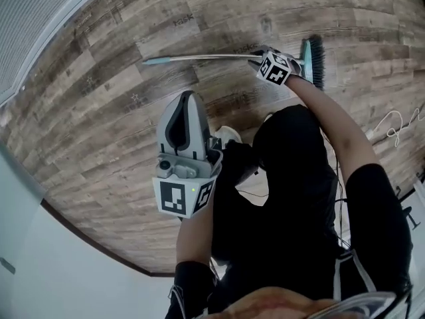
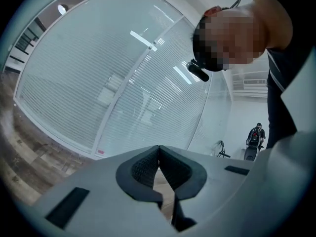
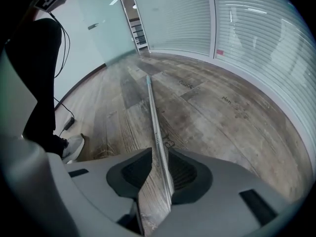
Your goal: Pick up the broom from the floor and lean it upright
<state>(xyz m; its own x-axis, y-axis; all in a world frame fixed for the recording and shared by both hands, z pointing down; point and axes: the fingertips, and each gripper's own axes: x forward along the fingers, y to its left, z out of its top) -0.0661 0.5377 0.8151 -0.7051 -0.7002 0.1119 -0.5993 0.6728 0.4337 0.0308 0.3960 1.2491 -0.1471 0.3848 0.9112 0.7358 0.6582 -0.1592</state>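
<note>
Below, the spread right hand-held gripper (image 1: 257, 58) hides part of the broom (image 1: 199, 57); left hand-held gripper (image 2: 158, 152) pressed together.

Left gripper (image 1: 188, 97): on your bent left arm, held close before your body, pointing near level; jaws together, nothing between them.
Right gripper (image 1: 257, 58): on your outstretched right arm, pointing steeply down; jaws apart, astride the broom handle (image 3: 154, 117).

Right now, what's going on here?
A person bends over a silver-handled broom with dark bristles lying flat on the wood-plank floor. The right gripper is down at the handle, jaws open with the handle between them, not clamped. The left gripper is shut, empty, held above the floor.
</note>
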